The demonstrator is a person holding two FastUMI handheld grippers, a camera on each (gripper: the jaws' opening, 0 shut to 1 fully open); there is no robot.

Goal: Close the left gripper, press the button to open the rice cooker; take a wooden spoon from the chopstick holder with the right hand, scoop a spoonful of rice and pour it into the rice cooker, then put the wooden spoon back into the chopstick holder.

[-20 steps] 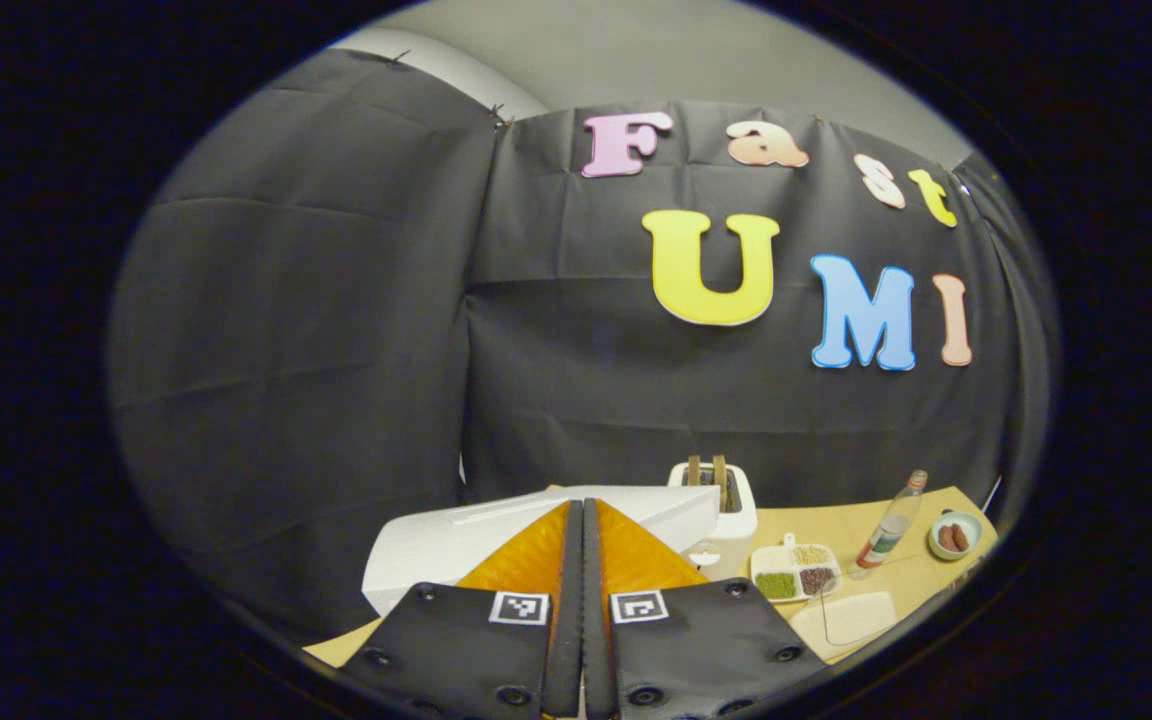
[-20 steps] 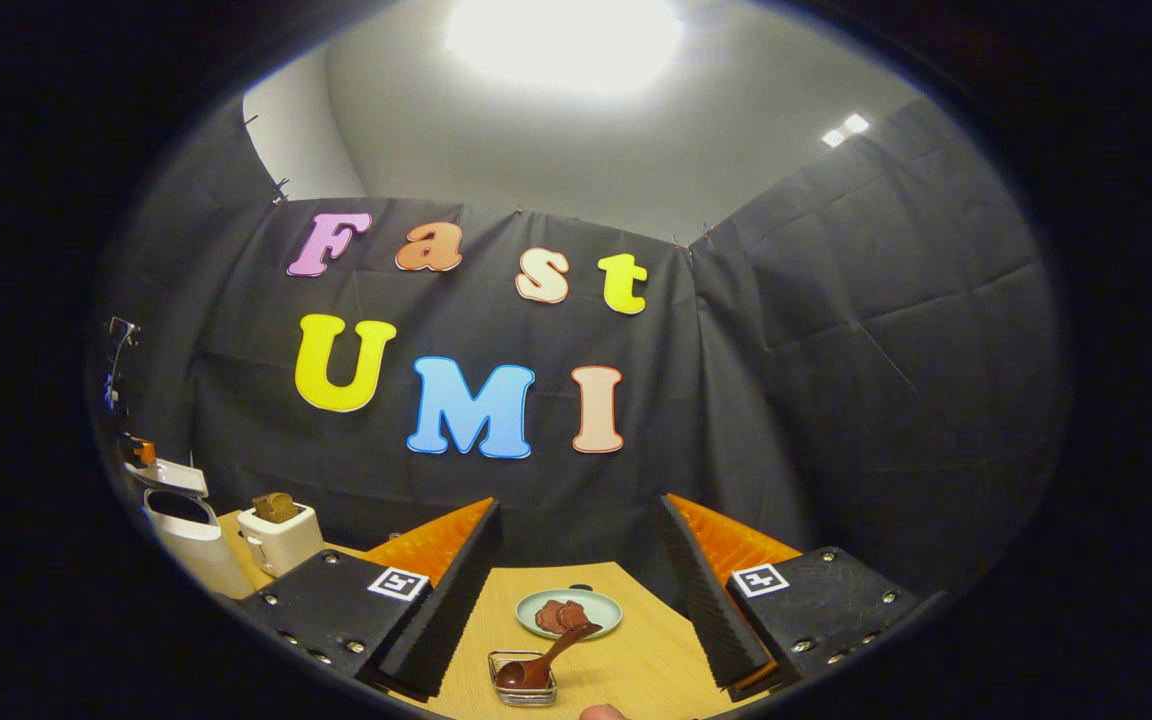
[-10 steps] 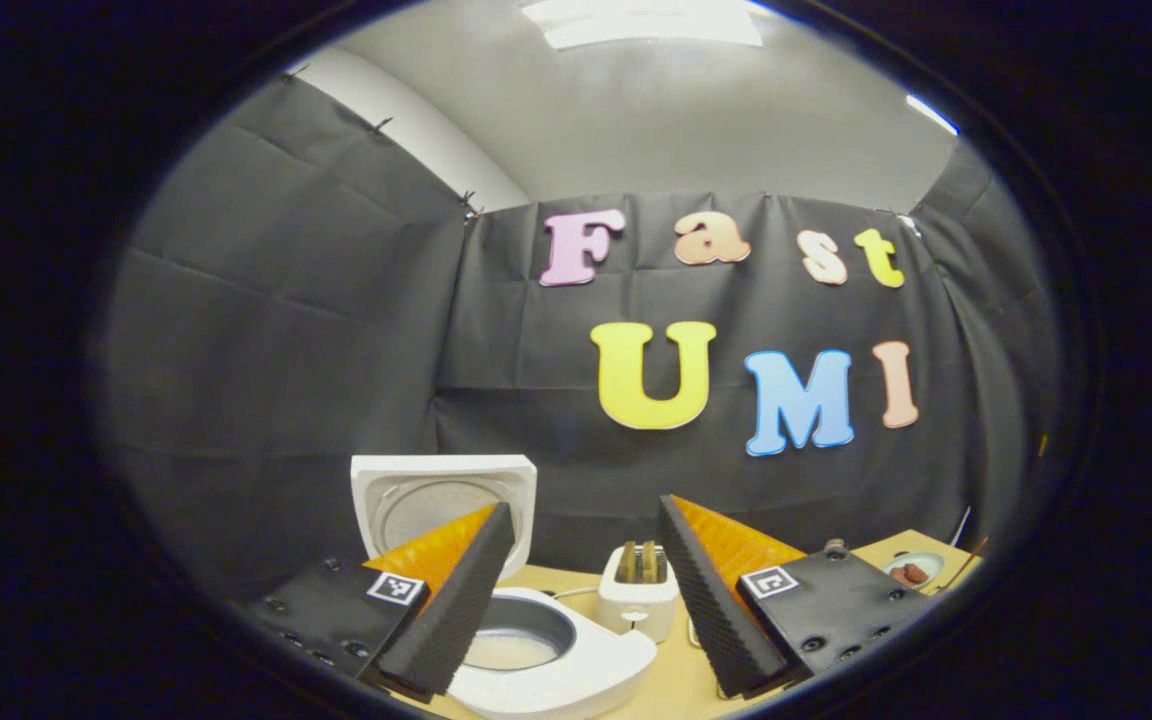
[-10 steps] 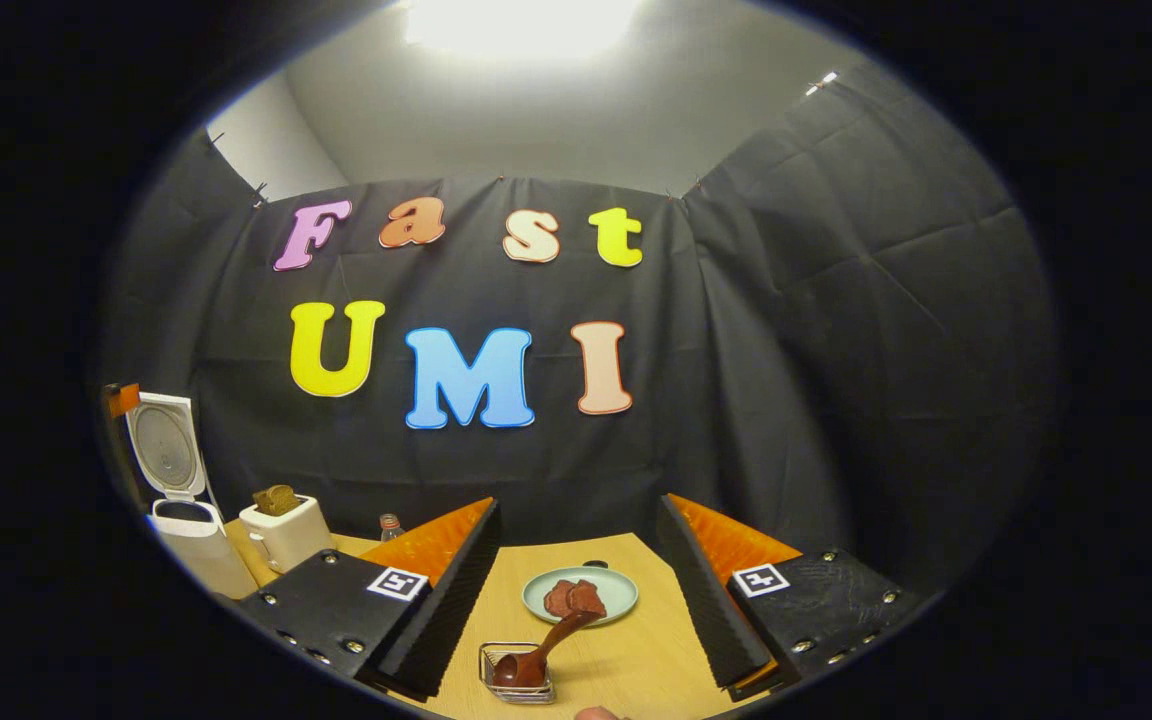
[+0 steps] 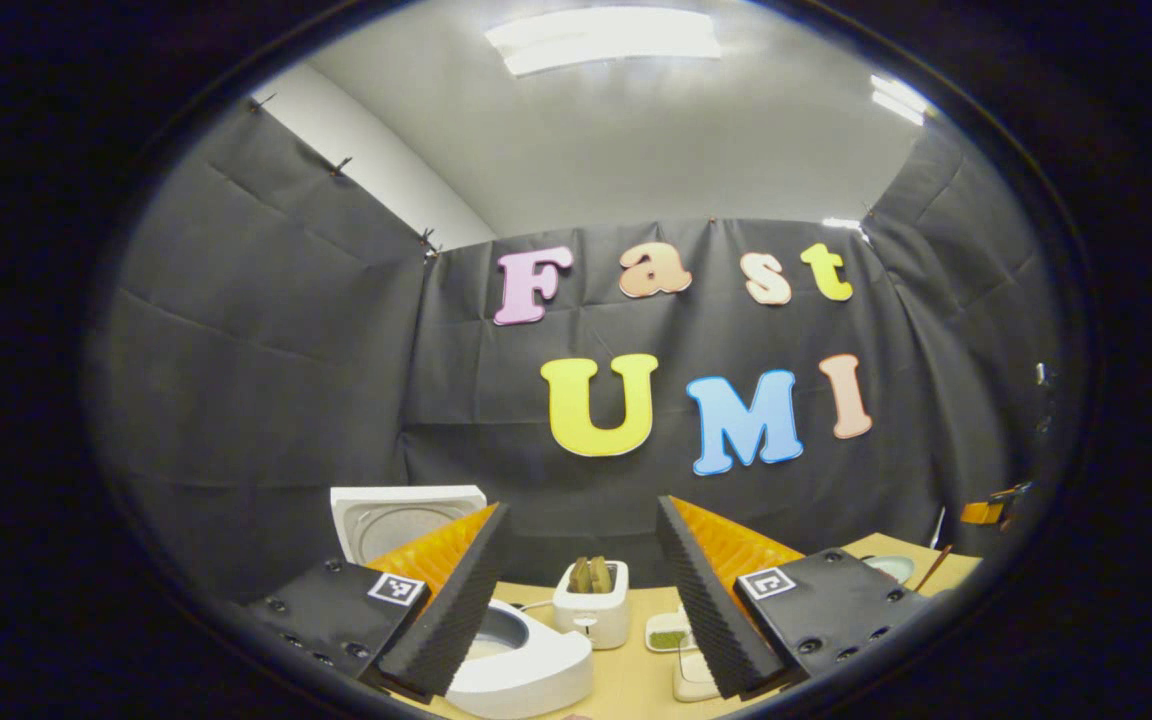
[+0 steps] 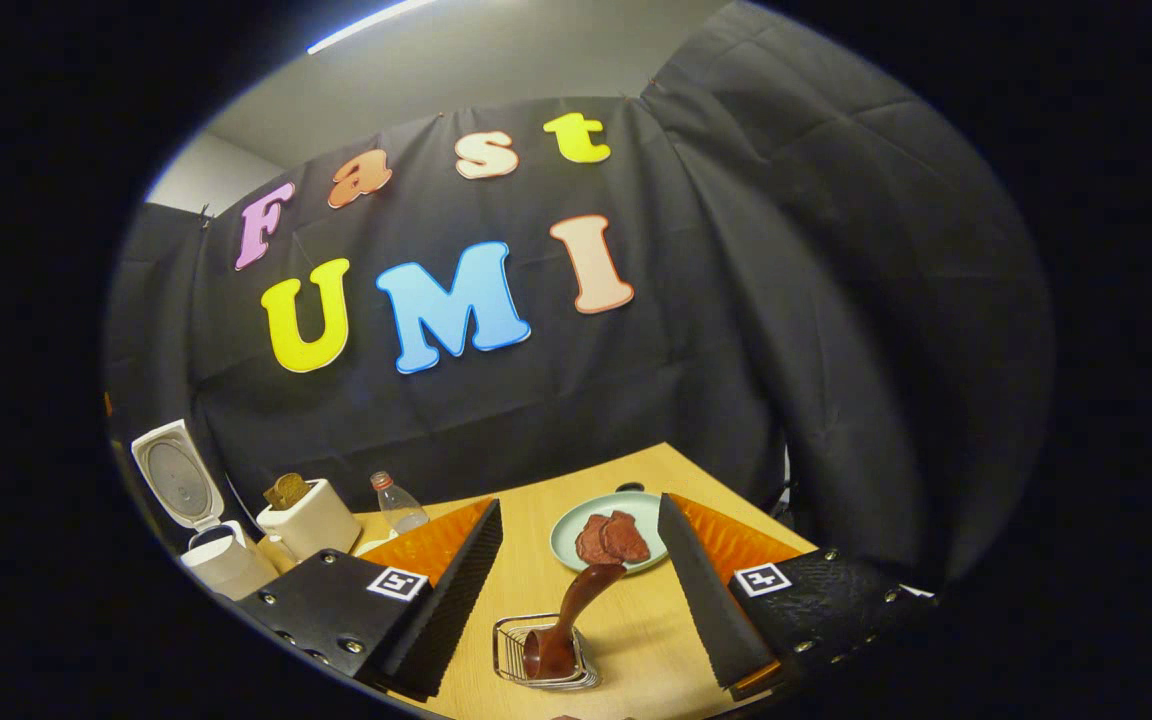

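Right gripper view: wooden spoon (image 6: 576,610) in chopstick holder (image 6: 544,655)

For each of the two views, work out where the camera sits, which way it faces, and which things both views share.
Left gripper view: rides the left tongs, open, facing the wall over the open rice cooker and toaster.
Right gripper view: rides the right tongs, open, looking down at the spoon in its holder.
Shared: rice cooker, toaster.
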